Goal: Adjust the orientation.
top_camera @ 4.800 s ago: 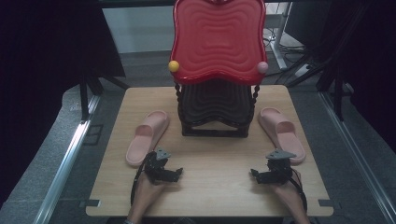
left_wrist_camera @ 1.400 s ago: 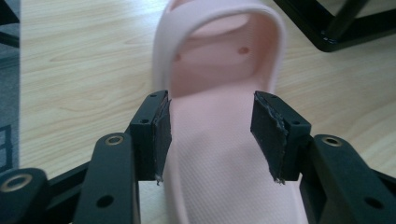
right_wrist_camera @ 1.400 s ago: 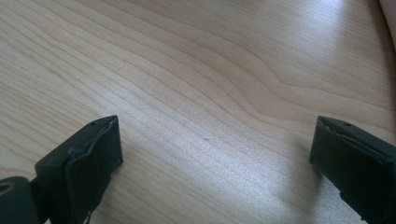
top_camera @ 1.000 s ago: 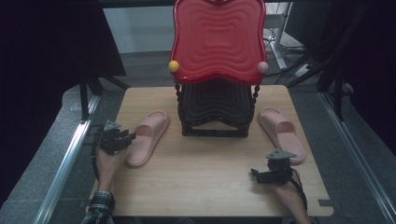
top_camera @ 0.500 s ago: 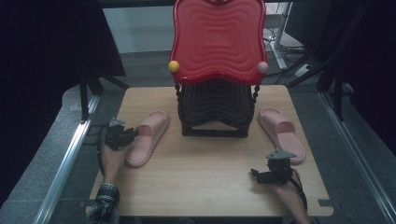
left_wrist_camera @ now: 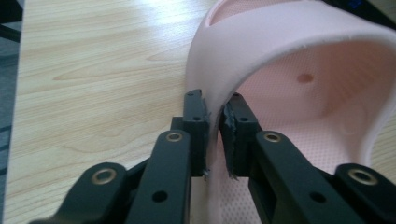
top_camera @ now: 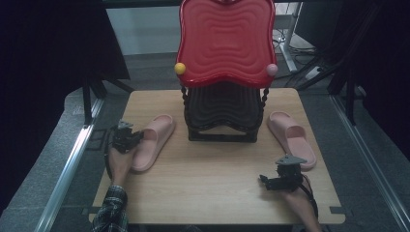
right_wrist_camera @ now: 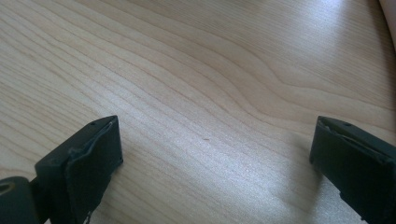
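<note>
A pink slipper (top_camera: 152, 141) lies on the left of the wooden table (top_camera: 212, 188), toe toward the back. My left gripper (top_camera: 126, 137) is at its left side, and in the left gripper view my left gripper (left_wrist_camera: 215, 135) is shut on the thin edge of the pink slipper's strap (left_wrist_camera: 289, 56). A second pink slipper (top_camera: 291, 138) lies on the right. Near it, at the front right, my right gripper (top_camera: 280, 181) rests above the tabletop; in the right gripper view my right gripper (right_wrist_camera: 215, 158) stands open over bare wood.
A red chair-like rack (top_camera: 224, 43) with a black wavy base (top_camera: 223, 113) stands at the back middle of the table, between the two slippers. A yellow knob (top_camera: 180, 68) and a pink knob (top_camera: 271, 69) sit on its sides. Metal rails flank the table.
My left gripper has left the front of the table, gone to the left slipper and shut on its strap. The right gripper has hardly moved.
</note>
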The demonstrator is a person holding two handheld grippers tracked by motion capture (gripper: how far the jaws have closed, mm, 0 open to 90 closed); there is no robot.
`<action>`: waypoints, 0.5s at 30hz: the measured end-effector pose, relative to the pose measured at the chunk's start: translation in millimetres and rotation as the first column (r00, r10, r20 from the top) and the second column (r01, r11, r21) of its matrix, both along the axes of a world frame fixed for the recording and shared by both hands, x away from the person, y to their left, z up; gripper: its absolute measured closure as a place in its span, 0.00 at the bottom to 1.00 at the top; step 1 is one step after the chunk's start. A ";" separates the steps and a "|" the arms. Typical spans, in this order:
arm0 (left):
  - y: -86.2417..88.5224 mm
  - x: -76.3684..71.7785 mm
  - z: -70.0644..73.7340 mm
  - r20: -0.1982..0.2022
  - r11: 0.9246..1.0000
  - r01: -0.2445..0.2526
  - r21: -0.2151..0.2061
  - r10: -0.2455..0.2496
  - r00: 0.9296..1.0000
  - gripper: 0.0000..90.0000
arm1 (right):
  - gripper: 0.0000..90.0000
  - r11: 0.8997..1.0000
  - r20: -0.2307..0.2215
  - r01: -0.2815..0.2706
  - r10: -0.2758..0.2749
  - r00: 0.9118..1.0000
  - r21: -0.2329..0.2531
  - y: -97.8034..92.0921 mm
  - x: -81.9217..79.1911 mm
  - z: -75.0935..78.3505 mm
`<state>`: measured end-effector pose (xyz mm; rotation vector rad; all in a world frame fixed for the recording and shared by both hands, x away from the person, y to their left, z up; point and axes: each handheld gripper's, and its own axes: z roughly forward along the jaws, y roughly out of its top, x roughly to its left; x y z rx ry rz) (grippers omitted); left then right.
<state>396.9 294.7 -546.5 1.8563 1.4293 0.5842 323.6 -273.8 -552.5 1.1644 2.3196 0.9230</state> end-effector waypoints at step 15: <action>-0.5 -5.2 11.0 0.109 0.997 -0.083 -0.010 0.083 0.991 0.93 | 0.03 1.000 0.003 -0.002 0.002 1.000 -0.001 -0.1 0.2 -0.1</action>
